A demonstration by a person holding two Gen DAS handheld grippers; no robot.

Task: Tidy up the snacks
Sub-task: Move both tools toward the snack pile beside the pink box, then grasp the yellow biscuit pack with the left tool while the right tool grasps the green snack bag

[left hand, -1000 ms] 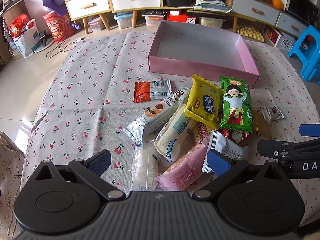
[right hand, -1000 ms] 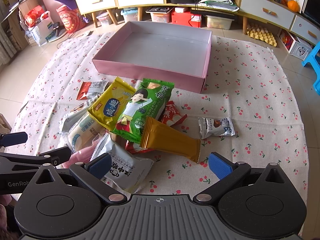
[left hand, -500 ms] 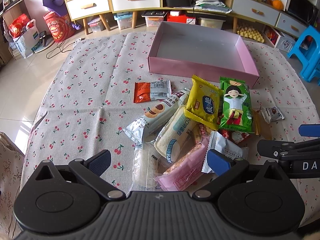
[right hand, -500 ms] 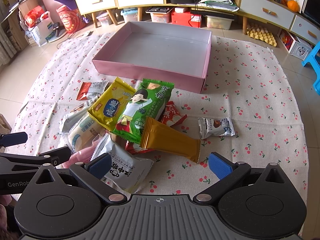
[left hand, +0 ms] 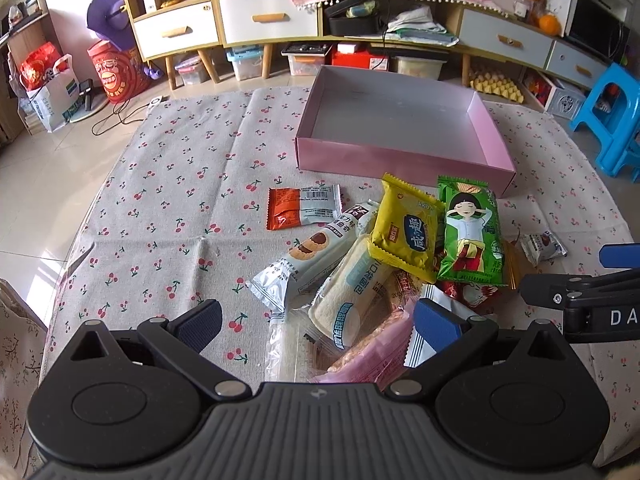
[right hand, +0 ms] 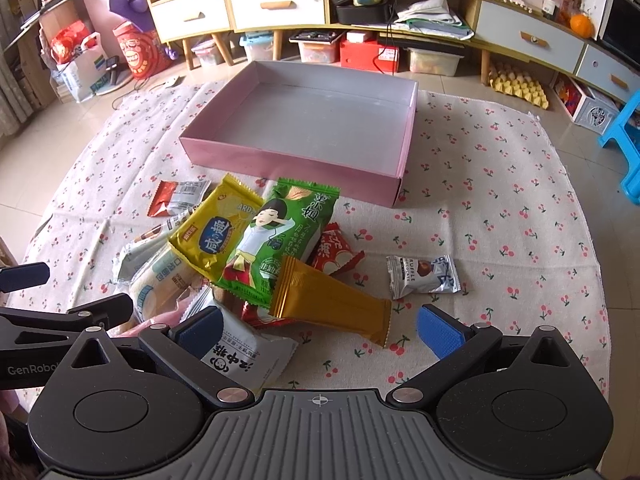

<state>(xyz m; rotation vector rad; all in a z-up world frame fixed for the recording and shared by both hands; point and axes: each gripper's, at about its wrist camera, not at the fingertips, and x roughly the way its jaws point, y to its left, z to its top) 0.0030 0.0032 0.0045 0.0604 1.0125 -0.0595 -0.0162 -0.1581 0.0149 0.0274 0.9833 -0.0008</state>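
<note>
The pink box [right hand: 288, 160] on the cherry-print cloth [right hand: 500, 184] holds nothing; the snack packets [right hand: 276, 236] lie heaped just before it. Left claw [left hand: 316, 322] and right claw [right hand: 320, 330] both hang released above the heap

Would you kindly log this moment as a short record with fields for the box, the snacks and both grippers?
box: pink box, open top, nothing inside, on the cherry-print cloth
snacks: heaped on the cloth in front of the box, none in it
top of heap: green packet overlapping yellow packet
apart from heap: small silver packet, orange-and-silver packet
left gripper: open, holding nothing
right gripper: open, holding nothing
</note>
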